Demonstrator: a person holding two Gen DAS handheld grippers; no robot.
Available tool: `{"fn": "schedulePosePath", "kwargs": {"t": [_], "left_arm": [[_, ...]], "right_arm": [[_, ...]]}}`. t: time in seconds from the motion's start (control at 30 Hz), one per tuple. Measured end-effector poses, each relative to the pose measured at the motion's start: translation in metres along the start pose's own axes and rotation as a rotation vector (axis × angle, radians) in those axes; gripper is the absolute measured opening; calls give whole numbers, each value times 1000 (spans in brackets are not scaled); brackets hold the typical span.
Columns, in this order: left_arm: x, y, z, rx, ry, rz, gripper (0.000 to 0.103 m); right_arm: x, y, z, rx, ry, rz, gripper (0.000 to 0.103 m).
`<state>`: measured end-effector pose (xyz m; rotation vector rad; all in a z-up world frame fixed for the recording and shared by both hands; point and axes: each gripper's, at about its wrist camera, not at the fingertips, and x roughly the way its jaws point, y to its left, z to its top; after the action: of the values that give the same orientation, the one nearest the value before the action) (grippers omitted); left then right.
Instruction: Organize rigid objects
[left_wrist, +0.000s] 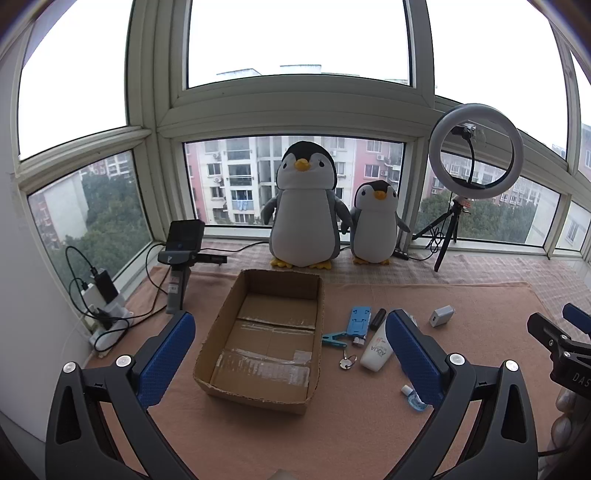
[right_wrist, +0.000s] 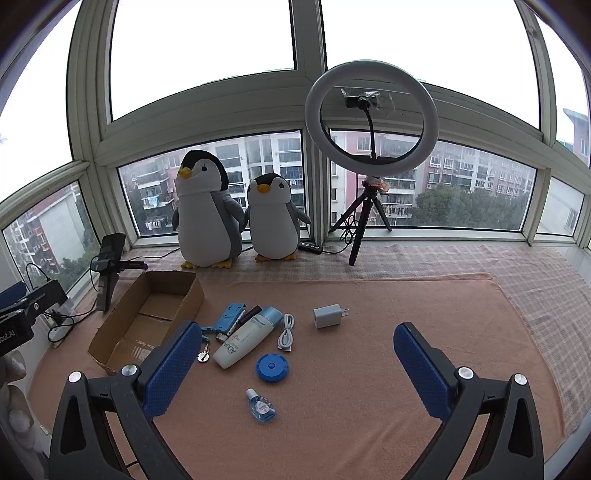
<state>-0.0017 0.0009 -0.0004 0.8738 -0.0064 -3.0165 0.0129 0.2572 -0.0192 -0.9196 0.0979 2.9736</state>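
Observation:
An empty open cardboard box (left_wrist: 221, 369) (right_wrist: 110, 332) lies on the pink mat. Right of it are small items: a white AQUA tube (left_wrist: 376, 352) (right_wrist: 243, 338), a blue phone stand (left_wrist: 357, 320) (right_wrist: 229, 316), a black pen (left_wrist: 377, 318) (right_wrist: 248, 315), a teal clip (left_wrist: 334, 339), a key (left_wrist: 346, 361) (right_wrist: 203, 355), a white charger (left_wrist: 441, 315) (right_wrist: 328, 315), a white cable (right_wrist: 286, 332), a round blue case (right_wrist: 272, 366), a small blue bottle (left_wrist: 413, 398) (right_wrist: 261, 405). My left gripper (left_wrist: 290, 350) is open above the box. My right gripper (right_wrist: 295, 363) is open above the items.
Two plush penguins (left_wrist: 304, 206) (right_wrist: 273, 218) and a ring light on a tripod (left_wrist: 476, 155) (right_wrist: 371, 118) stand at the window. A black device on a stand (left_wrist: 181, 247) and chargers with cables (left_wrist: 103, 306) are at the left.

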Motion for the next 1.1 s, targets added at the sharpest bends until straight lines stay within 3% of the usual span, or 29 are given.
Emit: {"fn": "schedulePosePath", "kwargs": {"t": [1.1], "left_arm": [[-1,0,0,0,-2,0,102]], "right_arm": [[0,0,-1,5,4,5,103]]}}
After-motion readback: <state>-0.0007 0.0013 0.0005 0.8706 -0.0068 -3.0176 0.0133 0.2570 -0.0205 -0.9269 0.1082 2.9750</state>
